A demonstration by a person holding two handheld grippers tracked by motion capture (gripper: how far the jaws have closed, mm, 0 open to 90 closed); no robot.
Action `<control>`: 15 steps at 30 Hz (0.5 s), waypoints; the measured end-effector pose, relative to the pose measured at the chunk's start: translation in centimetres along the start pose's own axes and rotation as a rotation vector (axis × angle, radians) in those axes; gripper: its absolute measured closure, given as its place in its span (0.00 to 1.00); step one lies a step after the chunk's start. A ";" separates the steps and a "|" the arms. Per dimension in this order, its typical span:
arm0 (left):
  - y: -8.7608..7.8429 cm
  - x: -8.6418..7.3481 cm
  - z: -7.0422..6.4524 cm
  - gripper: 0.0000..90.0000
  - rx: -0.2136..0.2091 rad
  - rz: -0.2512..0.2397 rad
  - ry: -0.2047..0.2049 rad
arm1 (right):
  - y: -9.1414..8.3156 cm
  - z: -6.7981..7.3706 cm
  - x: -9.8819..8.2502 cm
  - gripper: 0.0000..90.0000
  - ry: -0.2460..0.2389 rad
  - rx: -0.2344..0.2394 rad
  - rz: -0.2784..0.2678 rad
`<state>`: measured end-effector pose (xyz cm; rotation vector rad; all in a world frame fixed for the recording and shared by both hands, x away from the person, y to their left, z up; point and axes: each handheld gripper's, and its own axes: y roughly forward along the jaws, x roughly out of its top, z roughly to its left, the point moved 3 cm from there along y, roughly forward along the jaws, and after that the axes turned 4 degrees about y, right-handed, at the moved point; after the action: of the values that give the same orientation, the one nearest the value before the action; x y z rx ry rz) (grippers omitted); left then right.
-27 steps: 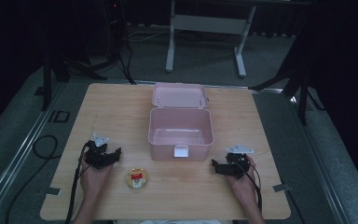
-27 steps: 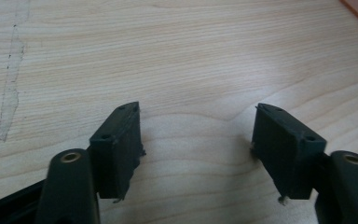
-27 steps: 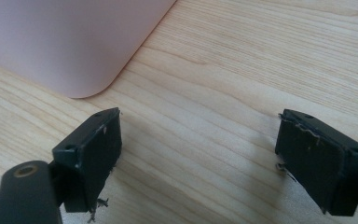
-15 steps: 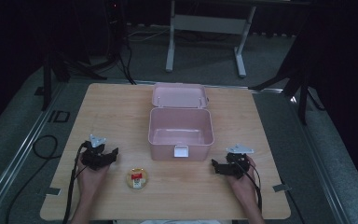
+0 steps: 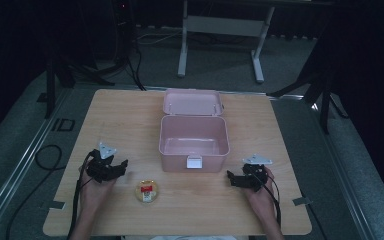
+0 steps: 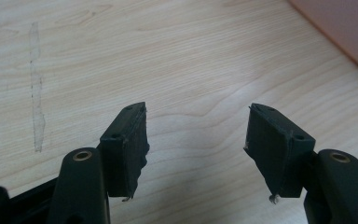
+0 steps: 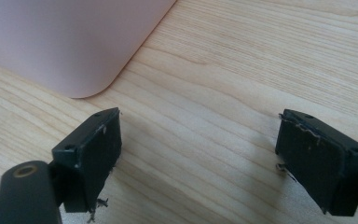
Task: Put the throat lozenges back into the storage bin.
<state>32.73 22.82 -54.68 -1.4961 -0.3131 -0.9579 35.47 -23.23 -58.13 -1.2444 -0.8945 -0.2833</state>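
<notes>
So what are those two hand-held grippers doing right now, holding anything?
Left hand-held gripper: jaws apart, nothing between them.
Right hand-held gripper: jaws apart, nothing between them.

Pink box [image 6: 349, 32] cut off at frame corner; small round container's [image 5: 148, 191] contents too small to tell.

Dim high view w/ dark surroundings; gripper views brighter, sharp, soft shadows under the fingers [image 7: 93, 154].
</notes>
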 end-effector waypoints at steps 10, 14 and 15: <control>-2.0 1.2 -0.5 0.43 -0.045 0.004 0.054 | 0.0 0.0 0.0 0.15 -0.001 0.000 0.000; -2.7 1.7 -0.6 0.43 -0.058 -0.001 0.074 | 0.0 0.0 0.0 0.15 0.000 0.000 0.000; -2.8 1.7 -0.6 0.43 -0.061 0.000 0.079 | 0.0 0.0 0.0 0.15 0.000 0.000 0.000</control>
<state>31.59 22.19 -51.54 -1.5094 -0.2292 -1.0318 35.47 -23.23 -58.13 -1.2444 -0.8946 -0.2830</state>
